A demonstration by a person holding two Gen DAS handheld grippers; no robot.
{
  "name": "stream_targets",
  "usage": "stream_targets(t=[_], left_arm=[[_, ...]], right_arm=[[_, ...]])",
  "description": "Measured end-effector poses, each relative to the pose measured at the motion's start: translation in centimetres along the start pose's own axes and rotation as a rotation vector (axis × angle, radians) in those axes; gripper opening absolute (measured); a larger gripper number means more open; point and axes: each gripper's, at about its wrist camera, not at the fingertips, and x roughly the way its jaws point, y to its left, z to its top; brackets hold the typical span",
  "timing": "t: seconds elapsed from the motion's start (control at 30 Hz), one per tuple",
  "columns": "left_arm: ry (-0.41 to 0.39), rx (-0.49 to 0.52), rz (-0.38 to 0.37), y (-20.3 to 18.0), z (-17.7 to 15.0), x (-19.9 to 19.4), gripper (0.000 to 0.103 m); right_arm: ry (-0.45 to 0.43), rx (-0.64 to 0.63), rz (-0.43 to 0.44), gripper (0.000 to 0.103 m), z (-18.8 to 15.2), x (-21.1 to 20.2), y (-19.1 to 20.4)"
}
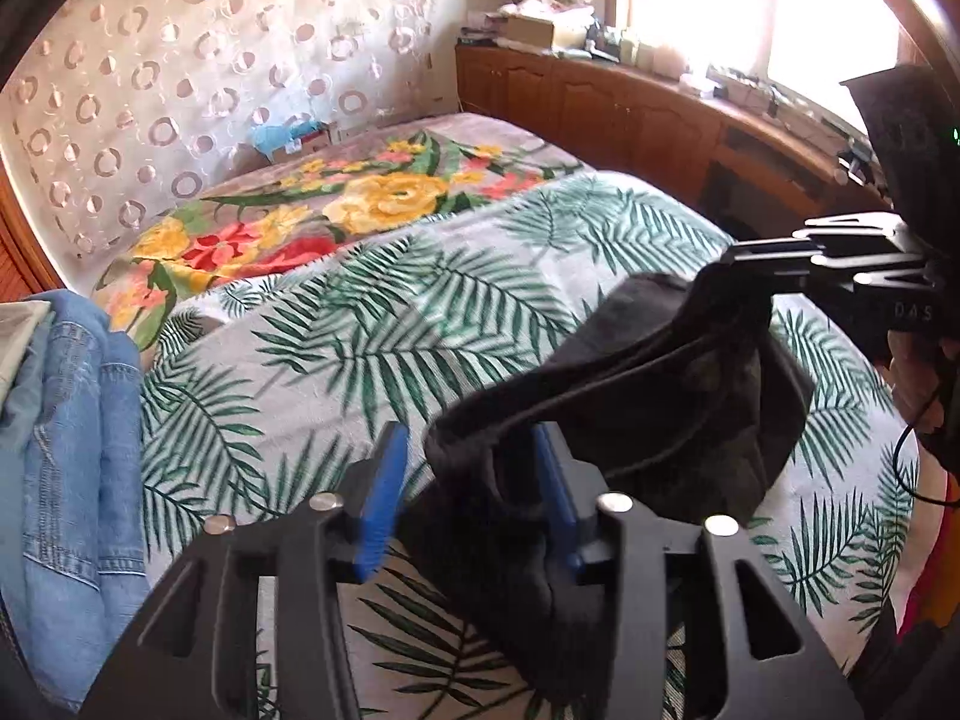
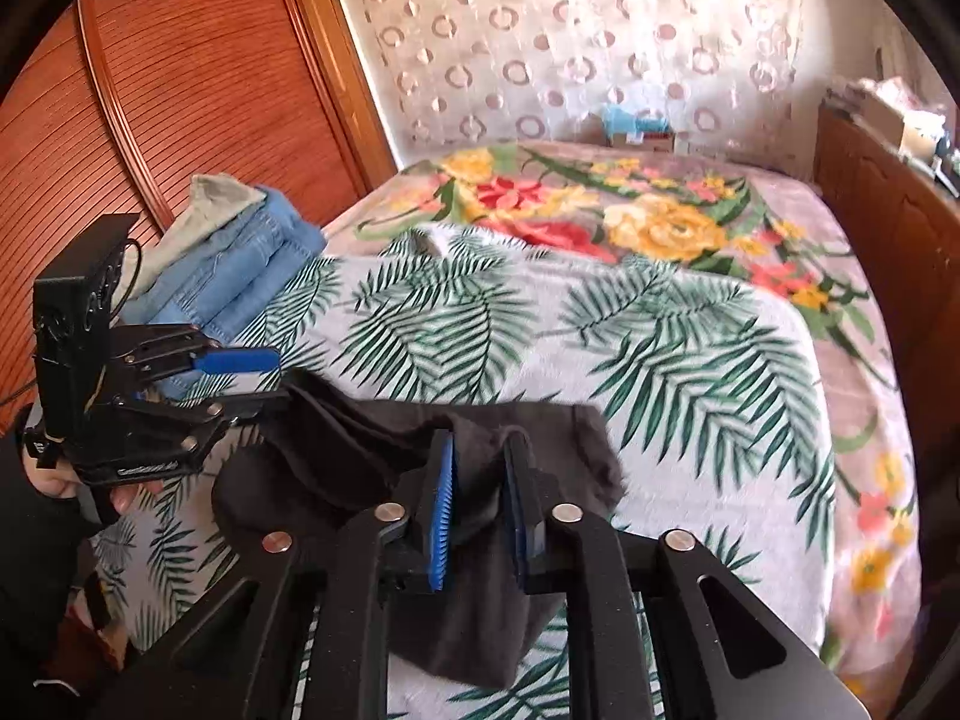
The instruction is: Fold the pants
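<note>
On the left of the bed (image 2: 690, 372), beside the wooden slatted door (image 2: 198, 78), I see a stack of folded jeans (image 2: 240, 276) with a pale garment on top, resting at the edge of the palm-leaf blanket (image 1: 336, 324). Just right of the stack, I have the left tool (image 1: 465, 483) over the near part of the blanket, its blue pads (image 1: 381, 498) standing apart. The dark pants (image 1: 672, 384) hang bunched in the gap between them, against the right pad and clear of the left one, so nothing there is clamped.

The pants are black or very dark brown, soft and matte, gathered into thick folds. They are slung between my two tools, with a flat part spread on the blanket behind and a loose end drooping below the fingers. From the right wrist camera, the same cloth (image 2: 372, 444) runs from the left tool (image 2: 264, 378) across to the right tool (image 2: 480, 510).

The right tool's blue pads (image 2: 441, 522) sit a narrow gap apart with a fold of the pants between them; the cloth fills that gap, but I cannot tell if it is pinched. Further right, a floral blanket (image 2: 660, 222) covers the far end of the bed, and a wooden cabinet (image 1: 630, 108) cluttered with boxes runs under the bright window (image 1: 750, 6).
</note>
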Motion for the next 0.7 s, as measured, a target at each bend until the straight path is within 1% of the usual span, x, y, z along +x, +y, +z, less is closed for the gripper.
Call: stream_targets(t=[0.03, 0.07, 0.1, 0.17, 0.23, 0.4, 0.43, 0.53, 0.63, 0.67, 0.7], left_arm=[[-0.003, -0.005, -0.005, 0.2, 0.0, -0.1, 0.045], [-0.010, -0.013, -0.010, 0.4, -0.1, -0.4, 0.045], [-0.013, -0.019, -0.012, 0.6, -0.1, -0.6, 0.045], [-0.023, -0.031, -0.010, 0.7, -0.4, -1.0, 0.045], [-0.022, -0.041, -0.023, 0.7, -0.8, -0.9, 0.045], [0.022, -0.045, -0.086, 0.3, -1.3, 0.5, 0.045], [0.033, -0.042, -0.110, 0.1, -1.5, 0.9, 0.045], [0.049, -0.014, -0.141, -0.6, -1.7, 1.6, 0.045], [0.071, 0.003, -0.118, -1.0, -1.5, 2.6, 0.045], [0.072, 0.005, -0.110, -1.1, -1.3, 2.8, 0.044], [0.070, 0.008, -0.110, -1.1, -1.2, 3.0, 0.038]], right_arm=[[-0.004, -0.004, -0.012, 0.026, -0.1, 0.0, 0.0], [-0.007, -0.013, -0.027, 0.033, -0.2, 0.0, 0.1], [-0.010, -0.024, -0.033, 0.036, -0.2, -0.1, 0.1], [-0.019, -0.036, -0.042, 0.037, -0.5, -0.3, 0.2], [-0.007, -0.041, -0.032, 0.037, -0.8, -0.2, 0.0], [0.048, -0.049, -0.012, 0.037, -2.1, 0.9, -0.3], [0.057, -0.051, -0.009, 0.037, -2.3, 1.2, -0.3], [0.075, -0.062, 0.005, 0.037, -2.5, 1.5, -0.5], [0.088, -0.066, 0.010, 0.037, -2.4, 1.9, -0.6], [0.088, -0.068, 0.008, 0.037, -2.3, 2.0, -0.7], [0.086, -0.070, 0.006, 0.037, -2.3, 2.0, -0.8]])
